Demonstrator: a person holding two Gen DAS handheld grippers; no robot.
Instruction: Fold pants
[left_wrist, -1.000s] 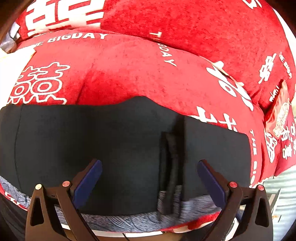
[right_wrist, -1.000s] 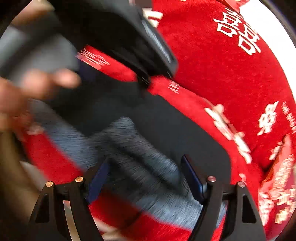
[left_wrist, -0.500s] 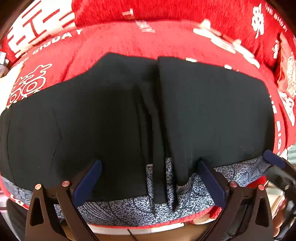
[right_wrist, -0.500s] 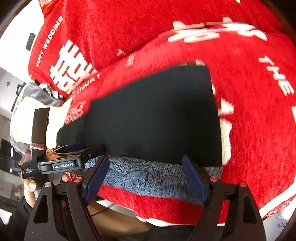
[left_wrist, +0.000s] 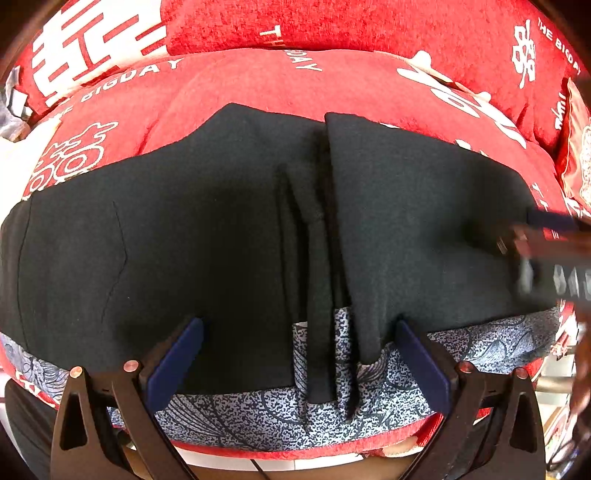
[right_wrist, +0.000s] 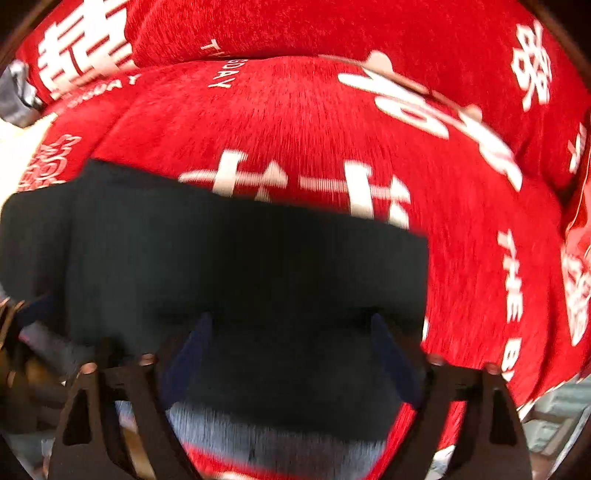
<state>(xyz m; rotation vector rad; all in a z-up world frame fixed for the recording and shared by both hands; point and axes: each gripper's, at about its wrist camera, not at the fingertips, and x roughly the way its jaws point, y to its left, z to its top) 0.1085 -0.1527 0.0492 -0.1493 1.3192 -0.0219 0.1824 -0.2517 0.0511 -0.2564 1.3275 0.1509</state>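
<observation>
We see the black pants (left_wrist: 229, 229) spread flat across the near part of a red cushion (left_wrist: 258, 85) printed with white characters. Their far edge runs from a rounded hump at left to a sharp corner near the middle, and a wide band of bare red plush lies open beyond it. Along the near edge a blue-grey patterned lining (left_wrist: 258, 413) shows below the black cloth, hanging just over the cushion's front. Down the middle several narrow pleats stack together, with the right panel's edge overlapping them.

Our left gripper (left_wrist: 299, 354) hovers at the near edge with its blue pads spread wide, straddling the pleats and gripping nothing. At the far right of this view the right gripper (left_wrist: 546, 240) shows as a blurred shape over the pants' right end. Half a second ago only its tip peeked in at the lower right corner, so it has come in farther over the cloth. The left gripper's view has scarcely changed.

From the right wrist camera, the right gripper (right_wrist: 291, 354) has its fingers wide apart over the black cloth, holding nothing; the picture is smeared by motion. Earlier this camera looked at the pants from farther right, with the left gripper plain at lower left; now the black cloth fills the space between the fingers, and open red cushion stretches off to the right.
</observation>
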